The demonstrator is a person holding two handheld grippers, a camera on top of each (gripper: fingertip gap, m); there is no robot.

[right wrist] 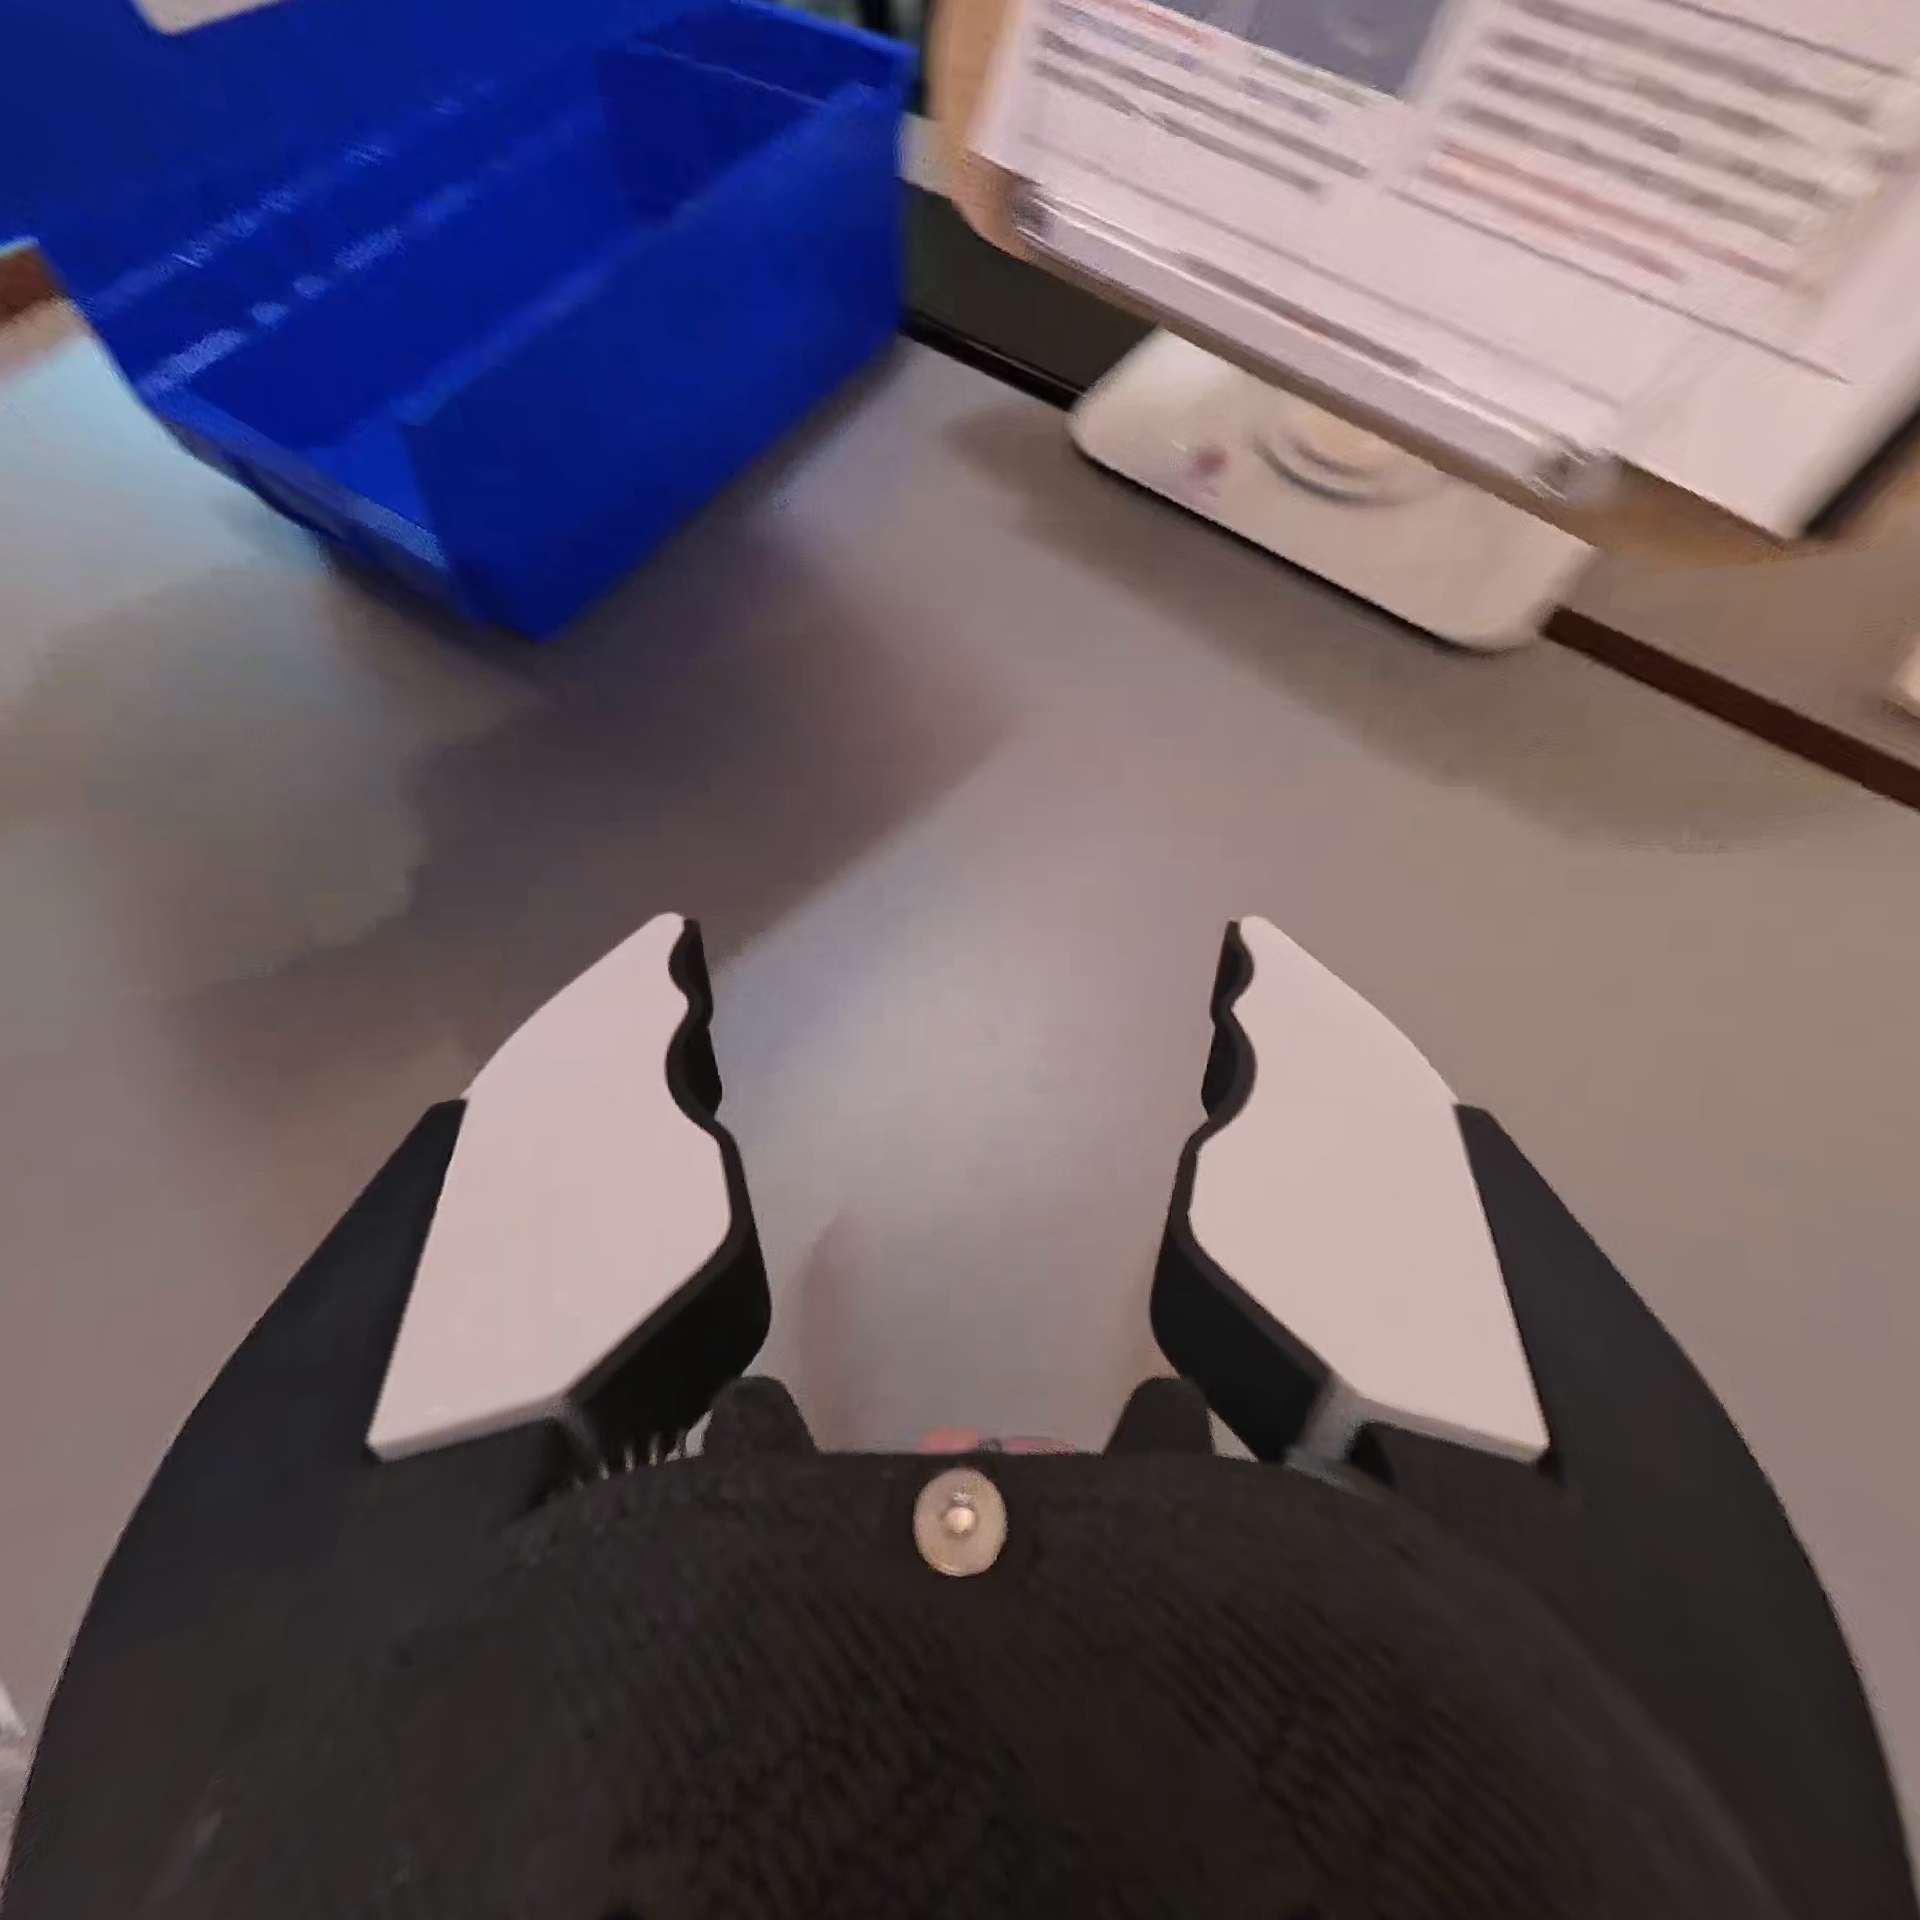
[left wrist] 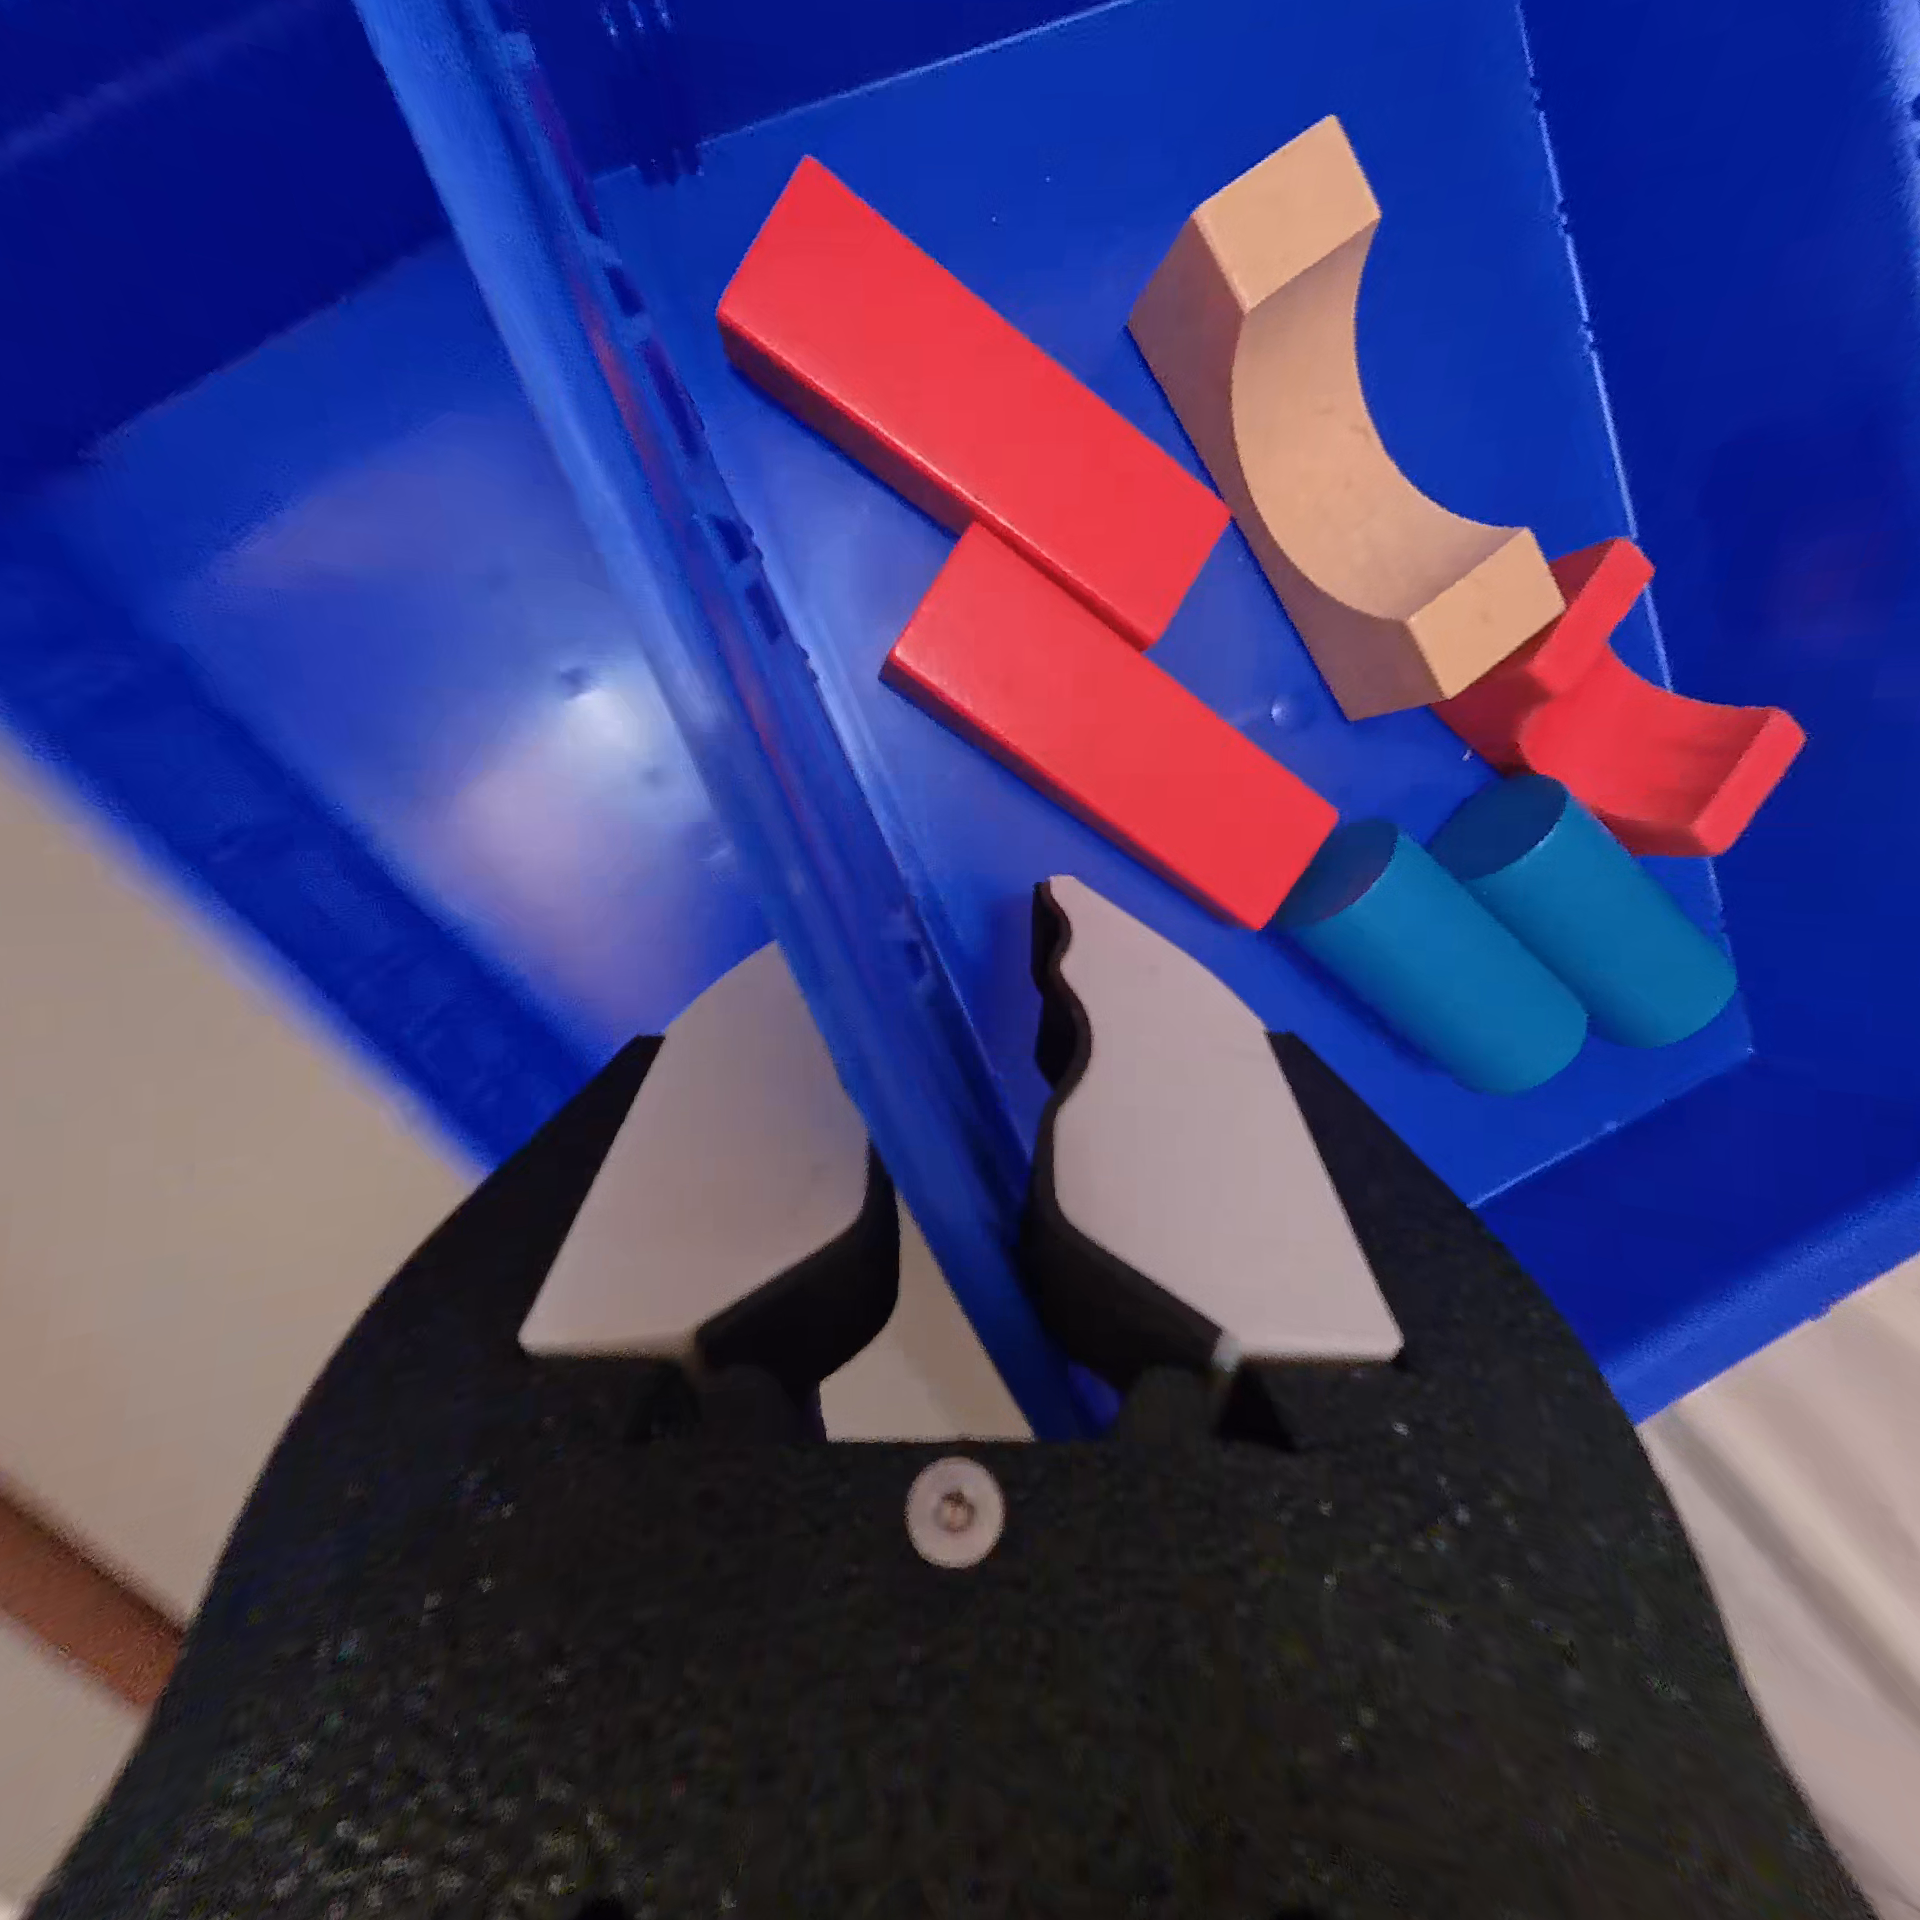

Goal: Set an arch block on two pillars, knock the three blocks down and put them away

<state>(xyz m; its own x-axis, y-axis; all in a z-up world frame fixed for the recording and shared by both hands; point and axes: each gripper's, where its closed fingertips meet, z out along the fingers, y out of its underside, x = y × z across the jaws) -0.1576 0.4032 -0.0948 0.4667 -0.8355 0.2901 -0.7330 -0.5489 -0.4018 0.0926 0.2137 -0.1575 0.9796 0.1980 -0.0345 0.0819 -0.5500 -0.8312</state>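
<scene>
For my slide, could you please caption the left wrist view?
Left gripper clamped on a blue bin's divider, beside red, tan and teal blocks.

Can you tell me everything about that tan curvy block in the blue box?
The tan arch-shaped wooden block looks like matte, unpainted wood, with a half-round scoop cut from one long side and flat square ends. It lies flat on the floor of the blue plastic bin, in the compartment right of the divider. Its near end overlaps a red arch-shaped block. No gripper touches it.
</scene>
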